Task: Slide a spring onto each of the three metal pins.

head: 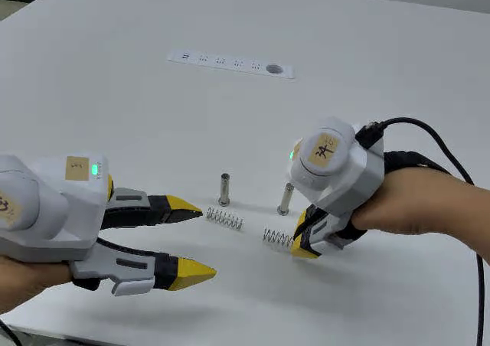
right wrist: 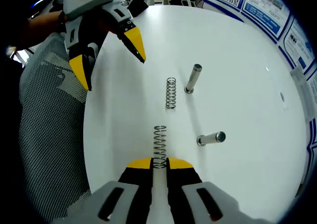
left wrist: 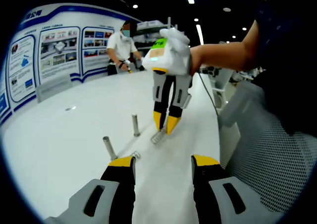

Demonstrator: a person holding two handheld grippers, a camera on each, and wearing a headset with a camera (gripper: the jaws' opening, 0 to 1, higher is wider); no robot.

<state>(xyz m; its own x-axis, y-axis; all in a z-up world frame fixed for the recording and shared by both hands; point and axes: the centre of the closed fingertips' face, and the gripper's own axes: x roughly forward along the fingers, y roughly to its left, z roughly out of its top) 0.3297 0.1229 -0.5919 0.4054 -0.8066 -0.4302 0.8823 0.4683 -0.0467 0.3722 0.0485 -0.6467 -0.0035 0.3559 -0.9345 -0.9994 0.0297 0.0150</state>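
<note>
Two short metal pins (head: 224, 189) (head: 285, 199) stand upright on the white table (head: 115, 109). One spring (head: 224, 219) lies loose in front of them. A second spring (head: 277, 237) lies flat with its near end pinched in my right gripper (head: 303, 236), which is shut on it. The right gripper view has that spring (right wrist: 159, 143) running forward from the gripper (right wrist: 159, 163), with the loose spring (right wrist: 171, 92) and both pins (right wrist: 193, 79) (right wrist: 212, 138) beyond. My left gripper (head: 191, 237) hovers open at the left, nothing between its jaws; its tips point at the loose spring.
A white socket strip (head: 230, 61) lies flat at the back of the table. A black cable (head: 429, 132) trails from the right gripper. The table's front edge is just below the grippers. A person (left wrist: 121, 48) stands far behind, and a mesh chair (left wrist: 257, 149) is beside the table.
</note>
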